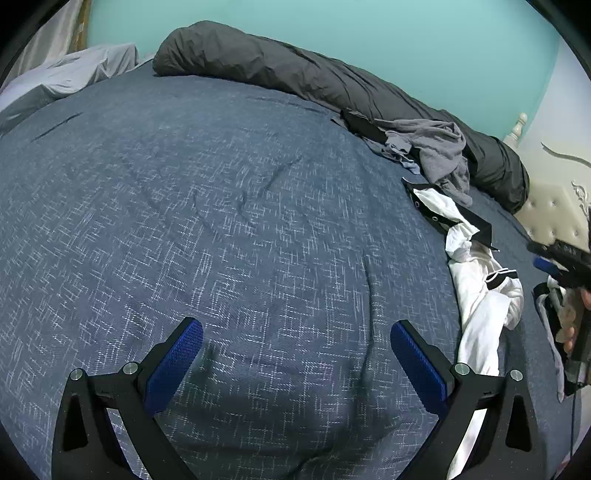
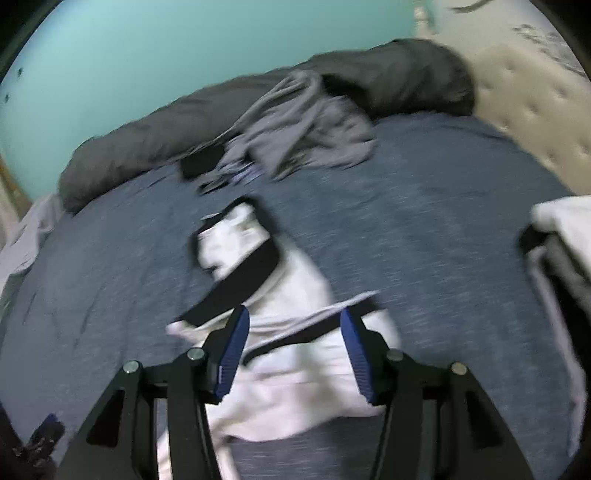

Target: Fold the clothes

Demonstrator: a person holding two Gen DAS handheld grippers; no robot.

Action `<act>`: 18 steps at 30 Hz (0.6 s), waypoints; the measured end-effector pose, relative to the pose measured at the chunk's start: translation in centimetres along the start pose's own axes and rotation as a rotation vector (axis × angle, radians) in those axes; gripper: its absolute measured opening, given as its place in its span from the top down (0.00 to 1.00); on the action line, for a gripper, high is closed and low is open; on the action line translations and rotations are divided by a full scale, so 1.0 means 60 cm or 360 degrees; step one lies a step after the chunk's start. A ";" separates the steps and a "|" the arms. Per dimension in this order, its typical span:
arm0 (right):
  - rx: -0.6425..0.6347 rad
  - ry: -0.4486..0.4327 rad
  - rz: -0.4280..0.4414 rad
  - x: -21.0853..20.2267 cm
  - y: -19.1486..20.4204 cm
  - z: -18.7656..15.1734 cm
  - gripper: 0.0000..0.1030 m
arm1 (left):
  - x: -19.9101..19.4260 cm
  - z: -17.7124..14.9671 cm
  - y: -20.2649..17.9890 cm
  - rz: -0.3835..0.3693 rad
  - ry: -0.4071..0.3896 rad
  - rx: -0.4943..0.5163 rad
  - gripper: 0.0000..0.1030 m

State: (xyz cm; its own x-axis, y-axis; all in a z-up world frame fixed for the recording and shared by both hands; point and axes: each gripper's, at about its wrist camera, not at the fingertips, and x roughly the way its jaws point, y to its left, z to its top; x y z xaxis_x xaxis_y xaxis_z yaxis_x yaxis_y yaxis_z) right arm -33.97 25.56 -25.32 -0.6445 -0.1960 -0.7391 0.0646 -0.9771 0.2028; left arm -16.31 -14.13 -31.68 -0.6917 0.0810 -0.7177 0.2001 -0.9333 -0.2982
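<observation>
The left claw (image 1: 296, 363) hangs over the blue patterned bedspread (image 1: 221, 221) with its blue pads spread wide and nothing between them. The right claw (image 2: 294, 356) stands partly apart above the white garment with black trim (image 2: 288, 373), which lies crumpled on the bed beneath it; the pads straddle a fold of the cloth, but the picture is blurred and no pad is seen pressing on it. From the left wrist view the same white garment (image 1: 480, 295) trails along the bed's right side. Further off lies a rumpled grey garment (image 2: 303, 129) — against a long dark grey rolled duvet (image 1: 295, 70) that runs along the turquoise wall (image 1: 332, 26). A cream tufted headboard (image 2: 524, 110) closes the far end.
</observation>
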 end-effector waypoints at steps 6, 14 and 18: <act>0.0057 0.0169 0.0084 0.075 0.073 0.021 0.42 | 0.002 -0.001 0.006 -0.0002 0.0009 -0.0005 0.00; 0.0155 0.0342 -0.0056 0.182 0.082 0.035 0.42 | 0.005 0.001 0.015 0.0006 0.0017 -0.0026 0.00; 0.0073 0.0348 -0.0064 0.189 0.076 0.019 0.76 | 0.011 -0.001 0.018 0.0007 0.0035 -0.0030 0.00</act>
State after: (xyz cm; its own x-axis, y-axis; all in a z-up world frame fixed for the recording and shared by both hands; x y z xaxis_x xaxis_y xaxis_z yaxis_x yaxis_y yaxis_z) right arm -41.84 18.99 -32.07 -0.4651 -0.1754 -0.8677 0.0045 -0.9806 0.1958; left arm -16.51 -15.08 -32.49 -0.6753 0.0851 -0.7326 0.2161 -0.9269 -0.3069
